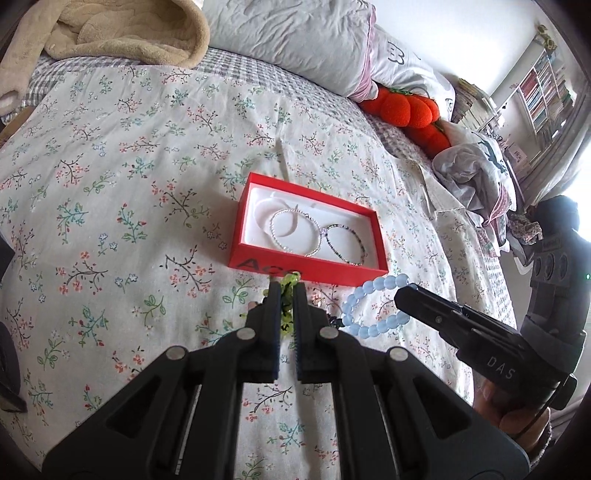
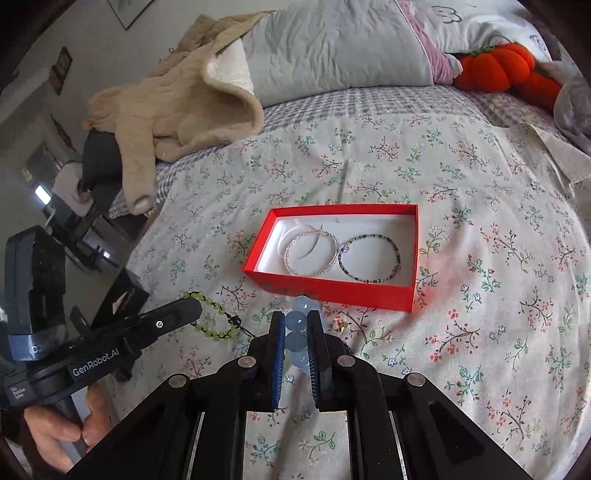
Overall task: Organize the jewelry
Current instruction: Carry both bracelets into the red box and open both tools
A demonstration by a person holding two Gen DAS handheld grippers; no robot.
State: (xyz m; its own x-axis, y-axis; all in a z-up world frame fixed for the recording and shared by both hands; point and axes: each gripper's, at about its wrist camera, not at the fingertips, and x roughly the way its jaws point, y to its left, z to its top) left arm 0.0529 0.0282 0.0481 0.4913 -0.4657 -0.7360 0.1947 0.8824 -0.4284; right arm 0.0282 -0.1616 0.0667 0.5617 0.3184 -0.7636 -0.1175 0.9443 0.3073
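A red box (image 1: 314,267) with a white lining lies open on the floral bed cover (image 1: 129,221). Inside it lie a pale beaded bracelet (image 1: 293,232) and a dark beaded one (image 1: 347,245), side by side. My left gripper (image 1: 287,287) is shut on a green beaded bracelet (image 1: 286,297) just in front of the box. To its right, my right gripper (image 1: 400,295) holds a light blue bead bracelet (image 1: 365,306). In the right wrist view the right gripper (image 2: 295,316) is shut on the blue beads (image 2: 296,320) near the red box (image 2: 332,291). The left gripper (image 2: 194,304) and green bracelet (image 2: 214,321) hang at the left.
Grey pillows (image 1: 295,40) and a beige blanket (image 1: 122,33) lie at the head of the bed. Orange pumpkin plushes (image 1: 402,107) and crumpled clothes (image 1: 472,173) sit at the right. A black box (image 2: 122,295) stands by the bed's left edge. A small trinket (image 2: 338,325) lies near the box.
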